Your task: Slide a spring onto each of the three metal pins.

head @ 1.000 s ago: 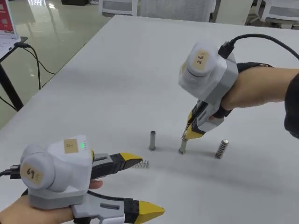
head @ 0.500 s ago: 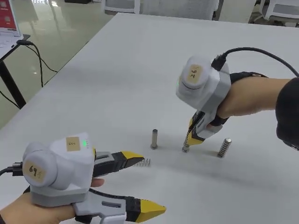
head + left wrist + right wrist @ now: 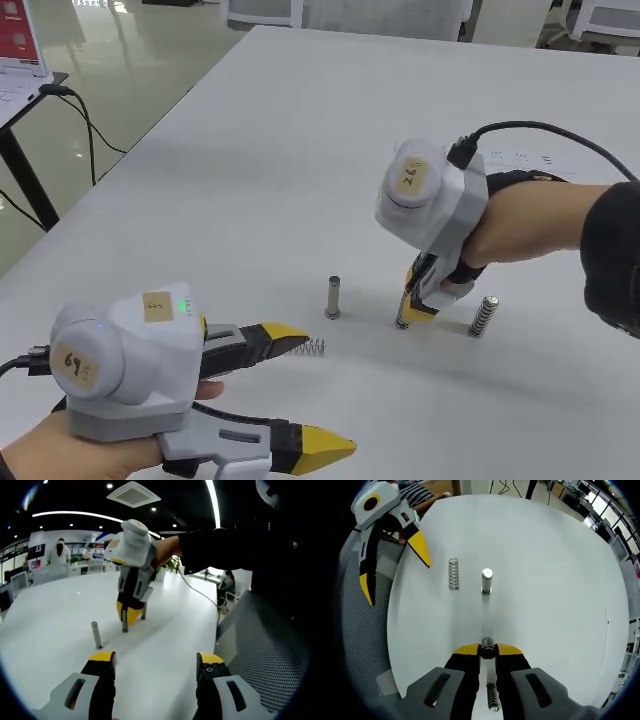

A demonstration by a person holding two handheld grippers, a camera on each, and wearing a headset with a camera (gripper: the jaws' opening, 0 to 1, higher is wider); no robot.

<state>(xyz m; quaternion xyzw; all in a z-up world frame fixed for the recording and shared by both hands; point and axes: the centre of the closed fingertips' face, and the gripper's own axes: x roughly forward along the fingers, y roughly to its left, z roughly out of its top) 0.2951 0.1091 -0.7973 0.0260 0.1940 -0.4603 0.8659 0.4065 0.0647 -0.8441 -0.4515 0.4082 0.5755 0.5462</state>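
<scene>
Three metal pins stand in a row on the white table (image 3: 250, 180). The left pin (image 3: 333, 297) (image 3: 487, 581) (image 3: 96, 634) is bare. My right gripper (image 3: 412, 310) (image 3: 488, 650) (image 3: 126, 614) points down over the middle pin (image 3: 401, 321), shut on a spring (image 3: 488, 648) (image 3: 125, 625) that sits over that pin's top. The right pin (image 3: 483, 316) (image 3: 144, 611) wears a spring. A loose spring (image 3: 313, 347) (image 3: 453, 573) lies flat just off one fingertip of my left gripper (image 3: 305, 390) (image 3: 156, 659), which is open and holds nothing.
The table edge runs along the left, with a floor, a cable and a side desk (image 3: 25, 90) beyond it. A black cable (image 3: 540, 135) trails from the right gripper. Chairs (image 3: 265, 12) stand at the table's far end.
My right gripper has come down with the spring, which now sits lower on the middle pin. The left gripper has stayed put, open beside the loose spring.
</scene>
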